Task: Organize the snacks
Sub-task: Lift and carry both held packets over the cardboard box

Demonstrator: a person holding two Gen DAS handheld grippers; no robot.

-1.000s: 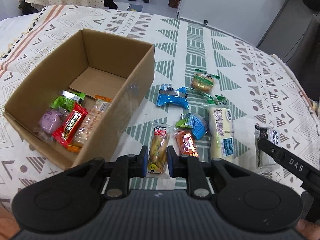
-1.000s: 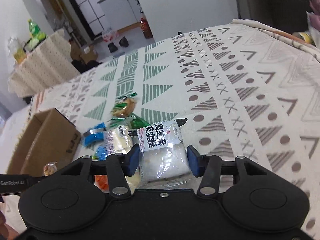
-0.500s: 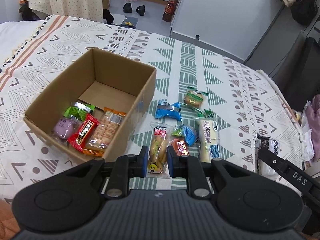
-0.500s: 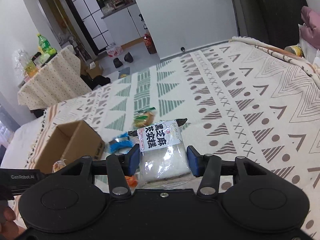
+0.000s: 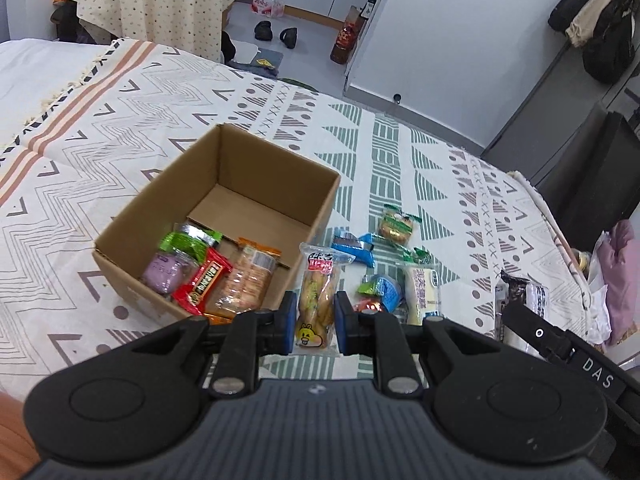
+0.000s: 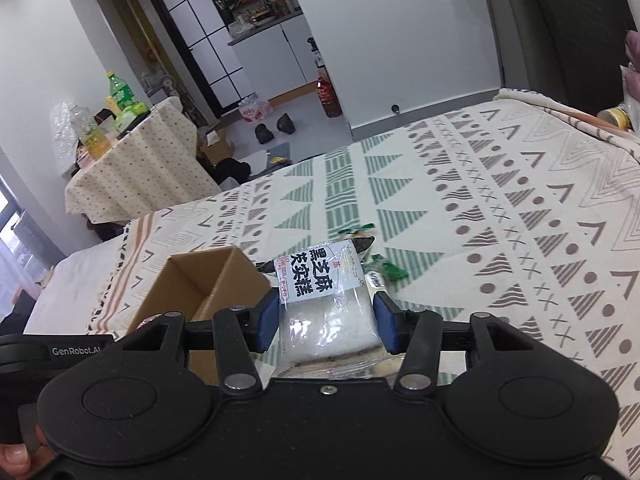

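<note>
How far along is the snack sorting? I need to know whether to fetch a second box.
Roughly halfway. About four packets already lie in the cardboard box. In hand: the left gripper grips a yellow pastry packet, the right gripper a white sesame cake packet. At least five more snacks remain on the cloth. The box has room.

Under my work lies a cream patterned cloth [image 5: 400, 152] with green triangles and grey zigzags; past its far edge I see a grey floor where a pair of dark shoes [image 5: 276, 34] sits near a reddish bottle [image 5: 346, 38] against the white wall; to the far left stands a side table under a dotted cloth [image 6: 140, 164], with a green bottle [image 6: 116, 90] on top; dark and beige clothes [image 5: 600, 12] hang at the far right
</note>
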